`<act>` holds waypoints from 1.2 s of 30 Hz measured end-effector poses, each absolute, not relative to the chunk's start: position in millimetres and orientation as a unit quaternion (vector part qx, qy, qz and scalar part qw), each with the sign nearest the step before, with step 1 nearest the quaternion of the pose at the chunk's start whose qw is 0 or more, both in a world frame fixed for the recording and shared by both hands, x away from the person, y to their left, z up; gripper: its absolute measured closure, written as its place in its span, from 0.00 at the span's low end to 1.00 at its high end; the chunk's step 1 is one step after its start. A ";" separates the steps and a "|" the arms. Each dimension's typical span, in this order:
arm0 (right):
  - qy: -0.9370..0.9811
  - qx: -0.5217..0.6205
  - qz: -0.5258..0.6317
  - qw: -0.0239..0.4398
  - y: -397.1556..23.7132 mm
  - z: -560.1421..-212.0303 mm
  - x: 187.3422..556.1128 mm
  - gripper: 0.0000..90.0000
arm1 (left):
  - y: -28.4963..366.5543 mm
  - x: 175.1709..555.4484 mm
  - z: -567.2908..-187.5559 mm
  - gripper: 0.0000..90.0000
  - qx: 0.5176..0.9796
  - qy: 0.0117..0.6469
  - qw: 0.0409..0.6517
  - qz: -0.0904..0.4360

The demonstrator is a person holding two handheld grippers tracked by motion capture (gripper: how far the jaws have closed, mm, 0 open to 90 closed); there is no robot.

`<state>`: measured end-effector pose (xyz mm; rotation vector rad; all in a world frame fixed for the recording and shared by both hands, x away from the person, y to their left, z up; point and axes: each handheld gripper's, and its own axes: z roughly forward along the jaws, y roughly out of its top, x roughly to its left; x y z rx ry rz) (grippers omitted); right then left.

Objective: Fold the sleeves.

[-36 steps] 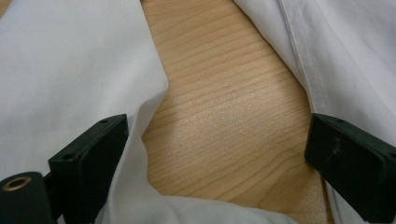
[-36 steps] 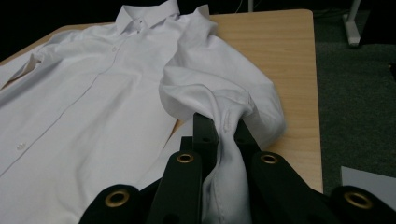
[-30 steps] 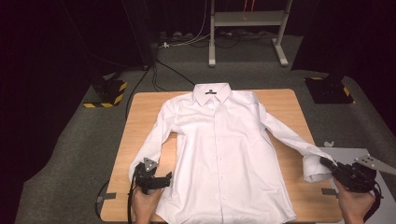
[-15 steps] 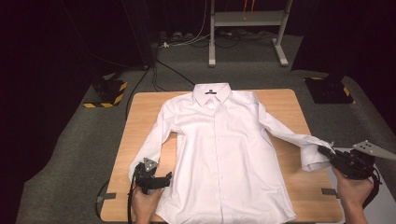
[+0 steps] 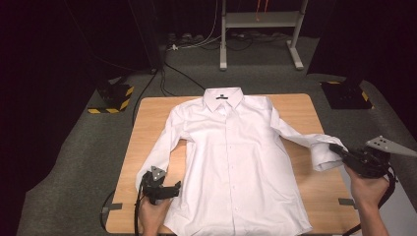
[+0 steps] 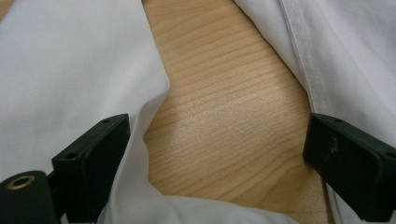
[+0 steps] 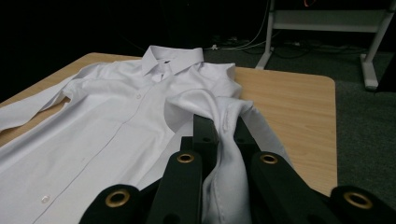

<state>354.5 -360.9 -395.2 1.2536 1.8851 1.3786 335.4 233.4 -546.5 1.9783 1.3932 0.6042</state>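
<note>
At the right edge of the light wooden table (image 5: 147, 128), the right gripper (image 5: 339, 150) is clamped on the cuff of the right sleeve (image 5: 322, 152) of the white button-up cotton shirt (image 5: 231, 162), and over the last second it has carried that cuff up off the tabletop and a little inward, so the sleeve now hangs bunched from the jaws. The shirt itself lies face up, collar away from the person (its body flat). The left gripper (image 5: 169, 189) has kept still with jaws apart astride the left sleeve (image 6: 70, 84), gripping nothing, so the fold looks barely begun.
</note>
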 end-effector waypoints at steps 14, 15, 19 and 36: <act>0.701 0.440 0.510 0.234 -336.4 -380.4 371.1 0.96 | 233.4 335.3 -546.4 0.10 0.754 0.527 0.318 0.230; 0.701 0.440 0.510 0.234 -336.4 -380.4 371.1 0.96 | 233.4 335.3 -546.5 0.10 0.753 0.528 0.318 0.230; 0.702 0.438 0.512 0.233 -332.1 -376.9 374.4 0.96 | 233.4 335.3 -546.4 0.10 0.754 0.527 0.318 0.230; 0.705 0.431 0.517 0.224 -318.2 -371.6 384.4 0.96 | 233.3 335.3 -546.4 0.10 0.754 0.527 0.318 0.230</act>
